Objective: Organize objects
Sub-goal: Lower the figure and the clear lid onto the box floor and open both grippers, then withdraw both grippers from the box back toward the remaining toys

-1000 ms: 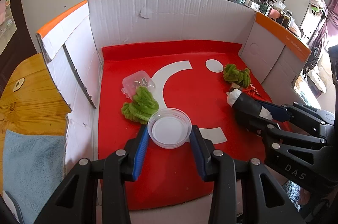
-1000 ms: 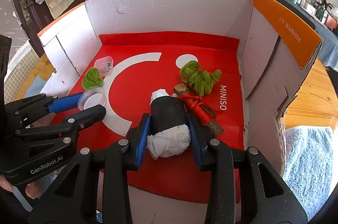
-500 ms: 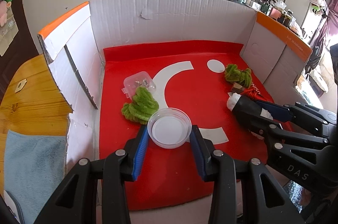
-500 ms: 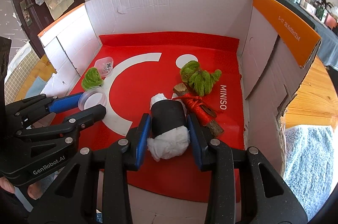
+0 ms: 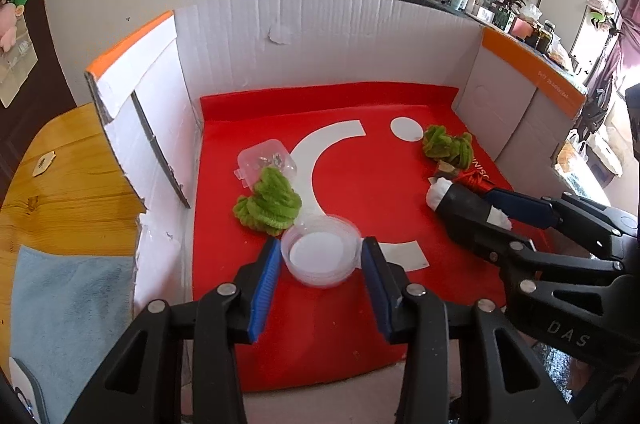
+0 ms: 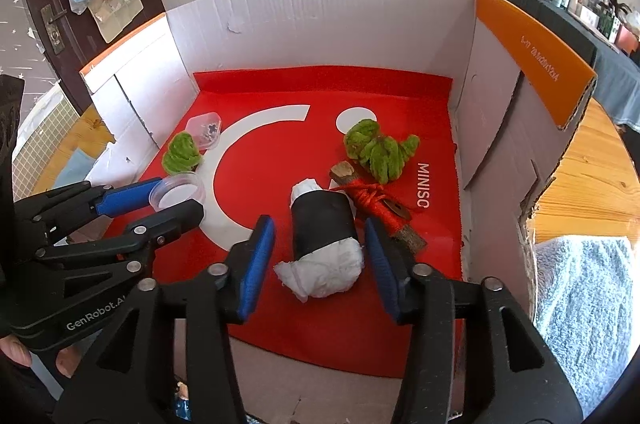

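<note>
Left hand-held gripper point(image 5: 318, 260) just opened off clear dish point(image 5: 320, 250), near-left on red mat point(image 5: 340, 324); right hand-held gripper point(image 6: 318, 250) likewise freed black-wrapped roll point(image 6: 322, 228), near-centre. Both look placed.

left wrist view: from the left side, close, angled down along its own fingers into the white cardboard box point(image 5: 328, 35)
right wrist view: from the right, same downward tilt, close
shared: red printed mat point(image 5: 360, 183) point(image 6: 280, 151), box walls; each view catches the other gripper
</note>
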